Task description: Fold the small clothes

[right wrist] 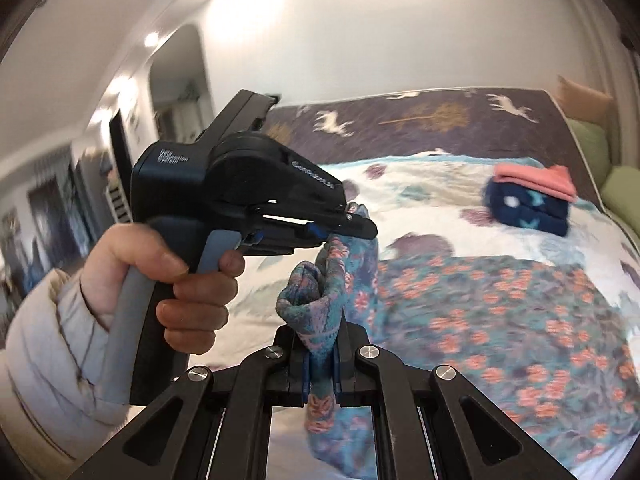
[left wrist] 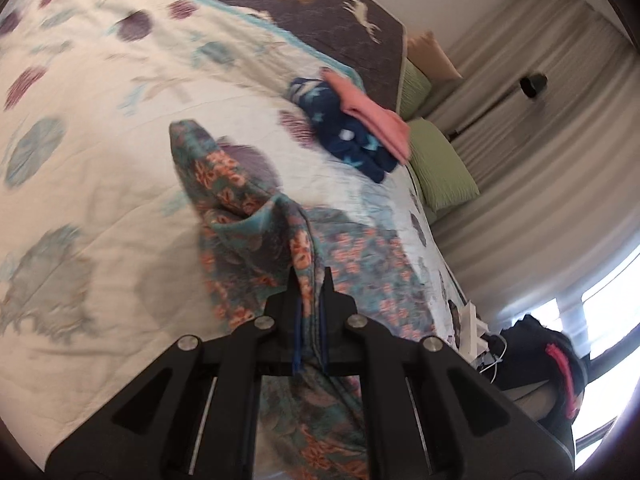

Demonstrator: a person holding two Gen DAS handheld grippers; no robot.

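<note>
Both grippers, left gripper [left wrist: 310,276] and right gripper [right wrist: 320,338], clamped on teal floral knit garment [right wrist: 480,320]; thin pinches could slip, dropping it toward twelve o'clock.

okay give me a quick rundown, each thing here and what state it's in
Left tongs: shut on floral garment.
Right tongs: shut on floral garment.
Floral garment: unfolded, partly lifted, rest on bed.
Navy garment: folded, on bed.
Pink garment: folded, on navy garment.
</note>
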